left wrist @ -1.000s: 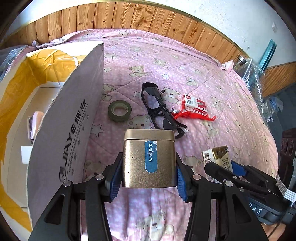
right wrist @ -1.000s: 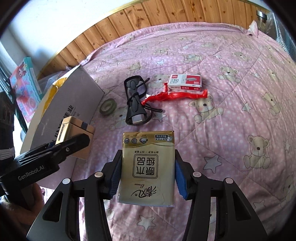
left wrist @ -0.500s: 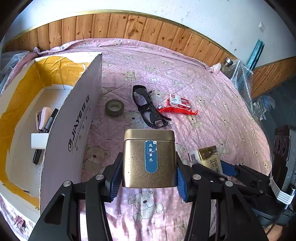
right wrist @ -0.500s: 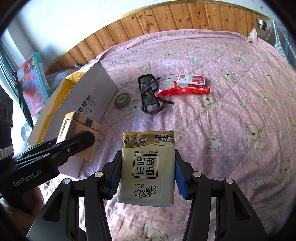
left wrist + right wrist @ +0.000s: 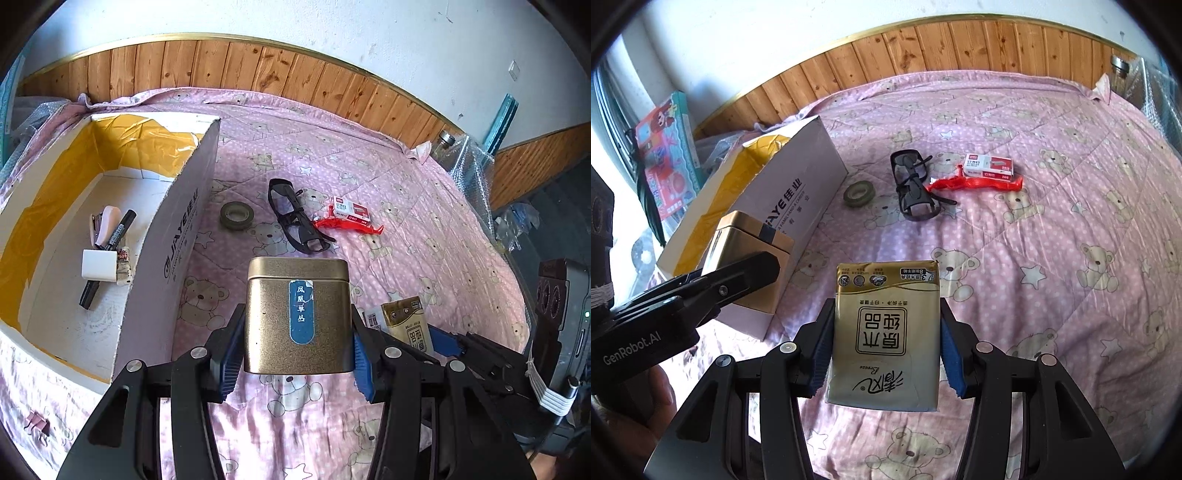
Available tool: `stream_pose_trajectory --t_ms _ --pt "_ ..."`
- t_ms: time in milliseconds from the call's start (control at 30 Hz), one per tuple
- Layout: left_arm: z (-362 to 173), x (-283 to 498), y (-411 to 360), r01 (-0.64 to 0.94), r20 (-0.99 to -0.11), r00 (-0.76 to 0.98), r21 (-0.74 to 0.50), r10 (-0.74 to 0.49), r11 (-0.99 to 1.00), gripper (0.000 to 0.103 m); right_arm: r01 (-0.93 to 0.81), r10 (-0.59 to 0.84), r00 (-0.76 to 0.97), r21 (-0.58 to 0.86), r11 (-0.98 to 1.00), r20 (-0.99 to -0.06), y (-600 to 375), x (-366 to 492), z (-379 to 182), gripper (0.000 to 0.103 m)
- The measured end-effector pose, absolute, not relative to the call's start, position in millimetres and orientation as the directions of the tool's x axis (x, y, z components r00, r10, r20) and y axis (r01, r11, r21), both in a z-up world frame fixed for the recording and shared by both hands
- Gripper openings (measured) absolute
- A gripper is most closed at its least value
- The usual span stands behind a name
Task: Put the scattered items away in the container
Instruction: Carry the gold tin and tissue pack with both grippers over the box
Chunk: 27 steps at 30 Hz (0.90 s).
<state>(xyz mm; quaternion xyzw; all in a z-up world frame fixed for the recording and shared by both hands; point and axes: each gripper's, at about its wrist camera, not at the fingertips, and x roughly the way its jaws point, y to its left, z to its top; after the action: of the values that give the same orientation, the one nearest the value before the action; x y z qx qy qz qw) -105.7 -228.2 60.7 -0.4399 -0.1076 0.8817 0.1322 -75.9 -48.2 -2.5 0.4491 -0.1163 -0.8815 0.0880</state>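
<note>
While aloft over bed (image 5: 424, 192), left tongs (image 5: 298, 345) clench gold tin (image 5: 297, 314), right tongs (image 5: 884, 350) clench gold tissue pack (image 5: 884, 332).

Risks: smooth metal tin slipping from blue pads; soft pack buckling under squeeze; either snagging box wall on way in.

Cardboard box (image 5: 173, 236) at 9 o'clock of tin, yellow-lined, rigid, thin edge, already holding marker and stapler.

Still scattered at 12 o'clock: dull tape roll (image 5: 236, 216), glossy black glasses (image 5: 295, 218), staple carton (image 5: 350, 211) on crinkly red wrapper.
</note>
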Motion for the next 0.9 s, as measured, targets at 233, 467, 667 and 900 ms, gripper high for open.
stream_pose_trajectory --t_ms 233,467,667,900 --pt "74 -98 -242 -0.138 -0.718 -0.606 -0.329 0.342 -0.934 0.051 0.082 -0.261 -0.583 0.265 -0.961 -0.769 -66 -74 6 0.053" --pt "86 -94 -259 -0.13 -0.69 -0.631 -0.357 0.355 -0.925 0.051 0.104 -0.261 -0.599 0.25 -0.963 -0.757 -77 -77 23 0.053" --pt "106 -91 -278 -0.122 -0.645 -0.672 -0.387 0.363 -0.914 0.051 0.139 -0.268 -0.616 0.232 -0.963 -0.741 -93 -82 43 0.053" --pt "122 -88 -302 -0.11 -0.602 -0.709 -0.419 0.366 -0.901 0.051 0.175 -0.276 -0.627 0.214 -0.961 -0.728 -113 -92 60 0.053"
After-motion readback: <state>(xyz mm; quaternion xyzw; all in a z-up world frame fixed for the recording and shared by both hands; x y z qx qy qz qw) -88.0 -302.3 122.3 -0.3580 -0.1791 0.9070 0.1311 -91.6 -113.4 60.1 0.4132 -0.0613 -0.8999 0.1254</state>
